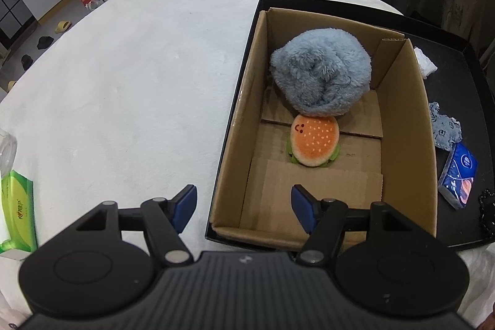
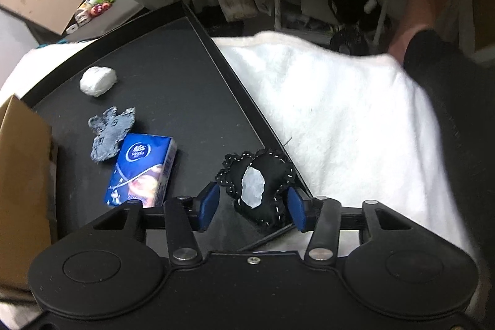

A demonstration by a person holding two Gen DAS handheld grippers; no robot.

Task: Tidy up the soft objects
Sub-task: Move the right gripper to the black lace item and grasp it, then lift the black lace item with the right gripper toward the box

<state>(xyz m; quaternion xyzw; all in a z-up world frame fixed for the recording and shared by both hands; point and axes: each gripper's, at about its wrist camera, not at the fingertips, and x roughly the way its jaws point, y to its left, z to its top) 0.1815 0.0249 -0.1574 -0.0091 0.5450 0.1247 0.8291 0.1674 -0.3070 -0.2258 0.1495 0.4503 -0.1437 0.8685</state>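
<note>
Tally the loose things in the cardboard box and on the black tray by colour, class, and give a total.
Grey-blue: 2, fluffy plush, flat toy
Orange: 1, burger plush
White: 1, wad
Blue: 1, tissue pack
Black: 1, stitched toy
Total: 6

- You have one cardboard box (image 1: 402, 126) in front of you, standing on one black tray (image 2: 173, 73).
- Inside the box you can count two soft toys: one fluffy grey-blue plush (image 1: 320, 76) and one burger plush (image 1: 314, 141).
- On the bare tray you have four loose items: one white wad (image 2: 98, 80), one flat grey fabric piece (image 2: 109, 132), one blue tissue pack (image 2: 142, 169) and one black stitched cushion with a white patch (image 2: 260, 184).
- On the white cover at your left you have one green tissue pack (image 1: 15, 212).
- You are holding two grippers, the left gripper (image 1: 244, 206) and the right gripper (image 2: 253, 203).
</note>
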